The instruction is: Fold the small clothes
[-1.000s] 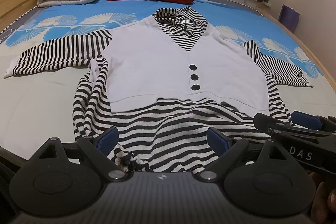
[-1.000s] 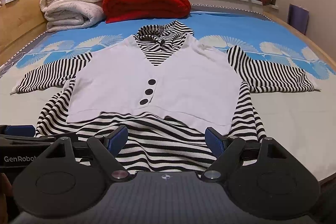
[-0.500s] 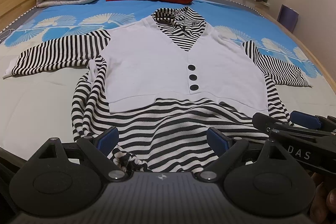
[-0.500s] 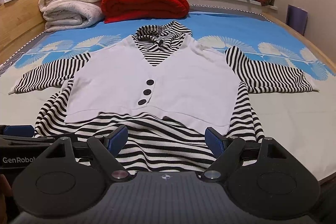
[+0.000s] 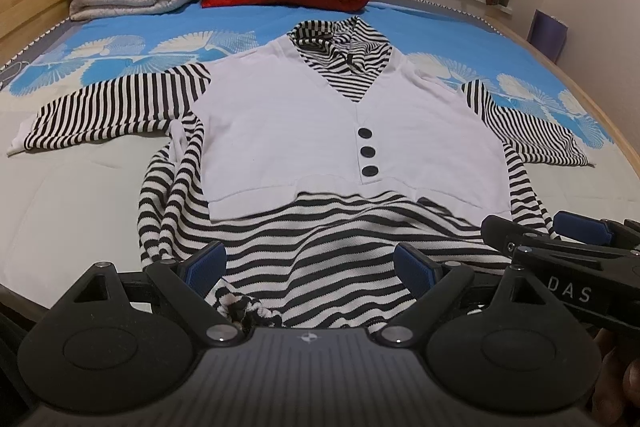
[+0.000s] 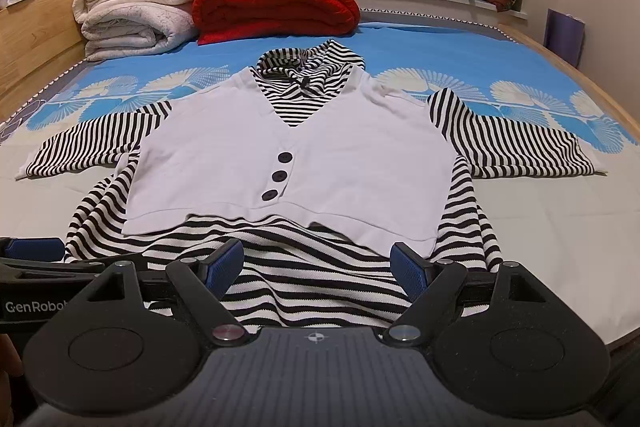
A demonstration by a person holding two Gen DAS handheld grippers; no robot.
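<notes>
So the top (image 5: pixel 320 131) is spread face up on the bed (image 5: pixel 80 195), white vest panel with three dark buttons in the middle, striped sleeves out to both sides, collar pointing at the far end. My guess is it's laid flat like that so the hem can go up in one clean fold. The striped hem (image 6: pixel 316 279) is bunched at the near edge, and both grippers sit low right there. The left gripper (image 5: pixel 310 263) has its jaws wide apart with the hem between them, the right gripper (image 6: pixel 318 265) the same, nothing pinched that I can see. Whether the pads touch the cloth is hard to tell, since the gripper bodies block the very edge. Folded blankets (image 6: pixel 272 3) are stacked at the far end, well apart.
</notes>
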